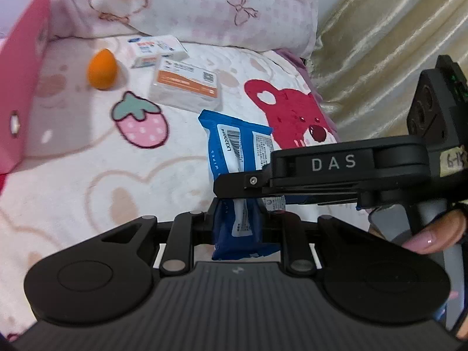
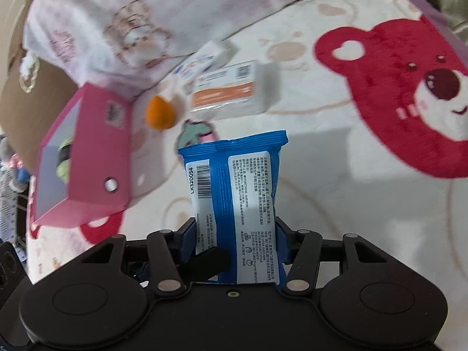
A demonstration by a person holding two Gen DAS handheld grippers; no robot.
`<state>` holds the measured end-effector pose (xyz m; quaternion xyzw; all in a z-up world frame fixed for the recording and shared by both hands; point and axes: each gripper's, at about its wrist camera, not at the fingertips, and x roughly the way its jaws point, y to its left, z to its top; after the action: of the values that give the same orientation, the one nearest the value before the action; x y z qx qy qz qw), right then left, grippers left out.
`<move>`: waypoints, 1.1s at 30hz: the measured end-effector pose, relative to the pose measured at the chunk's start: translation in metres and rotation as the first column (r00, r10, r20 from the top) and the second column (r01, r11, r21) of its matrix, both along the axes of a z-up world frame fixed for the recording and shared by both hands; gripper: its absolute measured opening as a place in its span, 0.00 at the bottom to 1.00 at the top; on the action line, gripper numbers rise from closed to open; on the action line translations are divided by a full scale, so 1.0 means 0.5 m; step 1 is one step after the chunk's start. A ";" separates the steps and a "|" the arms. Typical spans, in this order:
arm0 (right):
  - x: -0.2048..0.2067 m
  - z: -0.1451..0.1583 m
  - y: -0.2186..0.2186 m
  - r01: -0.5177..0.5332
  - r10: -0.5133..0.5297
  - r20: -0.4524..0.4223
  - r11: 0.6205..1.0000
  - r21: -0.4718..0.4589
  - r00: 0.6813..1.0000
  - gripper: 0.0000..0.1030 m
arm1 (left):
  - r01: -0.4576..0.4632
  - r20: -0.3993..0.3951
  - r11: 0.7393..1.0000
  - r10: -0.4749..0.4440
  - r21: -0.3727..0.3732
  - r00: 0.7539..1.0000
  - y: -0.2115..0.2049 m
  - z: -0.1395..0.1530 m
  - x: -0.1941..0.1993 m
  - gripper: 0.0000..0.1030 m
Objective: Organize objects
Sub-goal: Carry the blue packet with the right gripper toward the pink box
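A bedroom in a home: the things lie on a bed [image 1: 73, 175] spread with a fleecy cream blanket printed with strawberries and a red bear. A pink-patterned pillow [image 1: 204, 5] lies across the top of the frame, and a shiny gold curtain [image 1: 380, 44] hangs at upper right.

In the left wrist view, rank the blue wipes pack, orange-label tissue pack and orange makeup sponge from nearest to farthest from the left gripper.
1. Blue wipes pack, between the left gripper jaws.
2. Orange-label tissue pack, ahead, centre.
3. Orange makeup sponge, farther, up left.
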<state>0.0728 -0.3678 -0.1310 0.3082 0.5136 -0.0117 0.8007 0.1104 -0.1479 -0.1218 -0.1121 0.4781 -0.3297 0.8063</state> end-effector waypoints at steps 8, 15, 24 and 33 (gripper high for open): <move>-0.024 0.028 0.059 -0.068 0.065 0.061 0.996 0.064 0.996 0.57 | -0.026 0.010 0.999 0.026 0.045 1.000 0.067 0.050 -0.041 0.18; -0.045 0.055 0.112 -0.123 0.119 0.049 0.989 0.086 0.992 0.57 | -0.038 -0.037 0.998 0.040 0.047 0.998 0.123 0.081 -0.072 0.18; -0.072 0.126 0.195 -0.208 0.203 0.069 0.976 0.065 0.977 0.57 | -0.056 -0.016 0.997 0.057 0.051 0.998 0.198 0.148 -0.133 0.20; -0.087 0.192 0.277 -0.285 0.285 0.099 0.958 -0.016 0.953 0.57 | -0.089 0.022 0.994 0.087 0.063 0.996 0.256 0.202 -0.179 0.20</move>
<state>0.0294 -0.2294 -0.0351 0.2308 0.5117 0.1190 0.8190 0.0208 -0.0197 -0.0210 -0.1041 0.4753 -0.2795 0.8278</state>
